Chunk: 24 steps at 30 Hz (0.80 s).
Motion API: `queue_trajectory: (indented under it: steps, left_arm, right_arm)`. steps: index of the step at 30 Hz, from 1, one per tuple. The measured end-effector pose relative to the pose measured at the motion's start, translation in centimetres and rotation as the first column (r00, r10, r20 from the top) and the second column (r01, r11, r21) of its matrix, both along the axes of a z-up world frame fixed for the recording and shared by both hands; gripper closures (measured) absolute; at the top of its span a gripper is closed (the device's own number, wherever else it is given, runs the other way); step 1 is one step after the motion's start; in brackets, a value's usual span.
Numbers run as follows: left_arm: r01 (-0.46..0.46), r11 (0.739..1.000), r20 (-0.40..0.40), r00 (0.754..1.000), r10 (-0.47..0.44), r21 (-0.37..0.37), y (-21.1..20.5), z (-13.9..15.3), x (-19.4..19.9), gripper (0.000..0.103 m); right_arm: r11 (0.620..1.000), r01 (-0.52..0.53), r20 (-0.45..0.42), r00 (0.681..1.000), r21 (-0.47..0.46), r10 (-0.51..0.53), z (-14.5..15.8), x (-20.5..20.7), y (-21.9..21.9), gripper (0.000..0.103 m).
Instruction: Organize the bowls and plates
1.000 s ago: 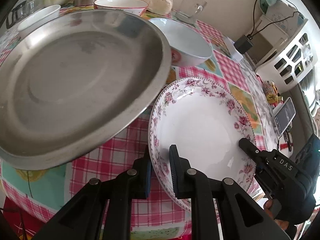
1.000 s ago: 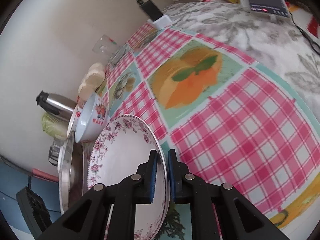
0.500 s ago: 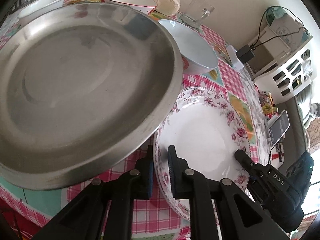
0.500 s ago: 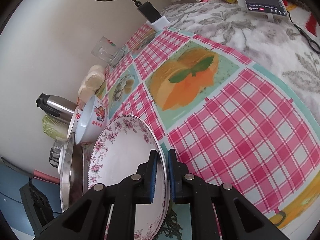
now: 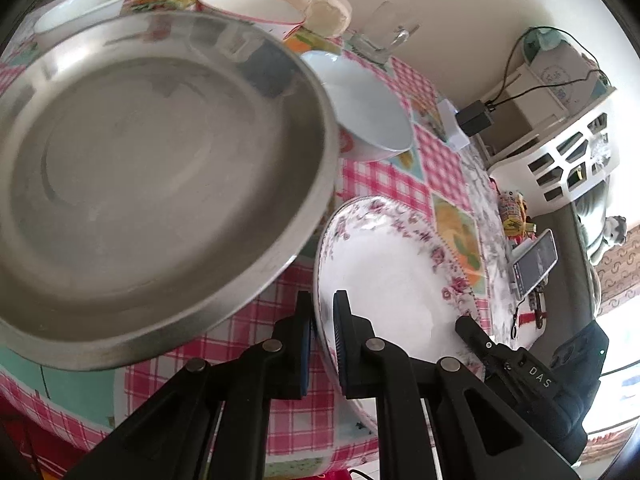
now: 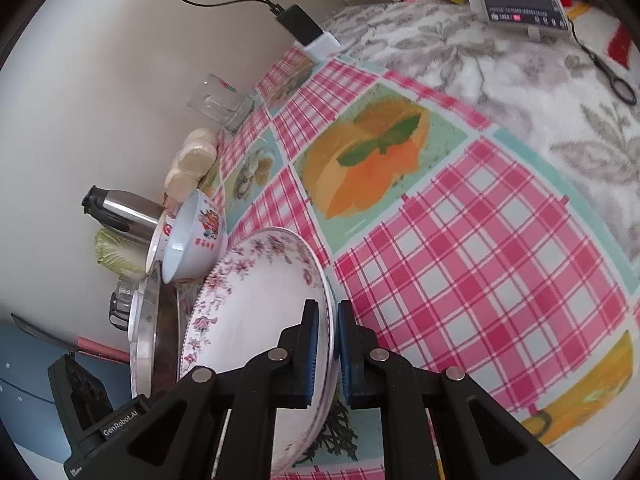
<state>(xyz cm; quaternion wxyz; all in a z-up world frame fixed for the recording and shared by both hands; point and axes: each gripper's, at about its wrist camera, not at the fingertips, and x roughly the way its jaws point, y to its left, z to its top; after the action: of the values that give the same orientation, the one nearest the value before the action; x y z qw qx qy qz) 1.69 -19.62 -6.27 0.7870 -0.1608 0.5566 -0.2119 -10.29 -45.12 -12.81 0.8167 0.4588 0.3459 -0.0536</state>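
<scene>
A white plate with a pink flower rim (image 5: 396, 272) is held off the checked tablecloth by both grippers. My left gripper (image 5: 322, 324) is shut on its near-left rim. My right gripper (image 6: 329, 328) is shut on the opposite rim, and the plate shows in the right wrist view (image 6: 256, 300). The right gripper also shows in the left wrist view (image 5: 500, 356). A large steel plate (image 5: 160, 176) lies just left of the flowered plate. A pale blue bowl (image 5: 364, 100) stands behind both.
Two white bowls (image 5: 248, 6) (image 5: 80, 8), a glass mug (image 5: 384, 36), buns (image 5: 320, 8) and a steel kettle (image 6: 120, 210) stand at the back by the wall. A phone (image 5: 534, 262) and scissors (image 6: 612, 76) lie on the grey floral cloth to the right.
The flowered plate, held by both grippers, has risen and shifted right, away from the steel plate's edge. Both grippers stay shut on its rim.
</scene>
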Motion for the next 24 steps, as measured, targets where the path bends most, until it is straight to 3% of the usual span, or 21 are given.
queue_trajectory:
  steps: [7,24]
  left_arm:
    - [0.028,0.999,0.002,1.0,-0.028,-0.014,-0.5,0.3,-0.1,0.092]
    - [0.077,0.995,0.184,0.981,-0.065,-0.057,1.6,6.6,-0.2,0.092]
  right_arm:
    - [1.0,0.008,0.018,1.0,-0.014,-0.007,0.9,-0.9,-0.3,0.092]
    - [0.993,0.046,0.171,0.985,-0.112,-0.027,6.1,-2.2,1.2,0.092]
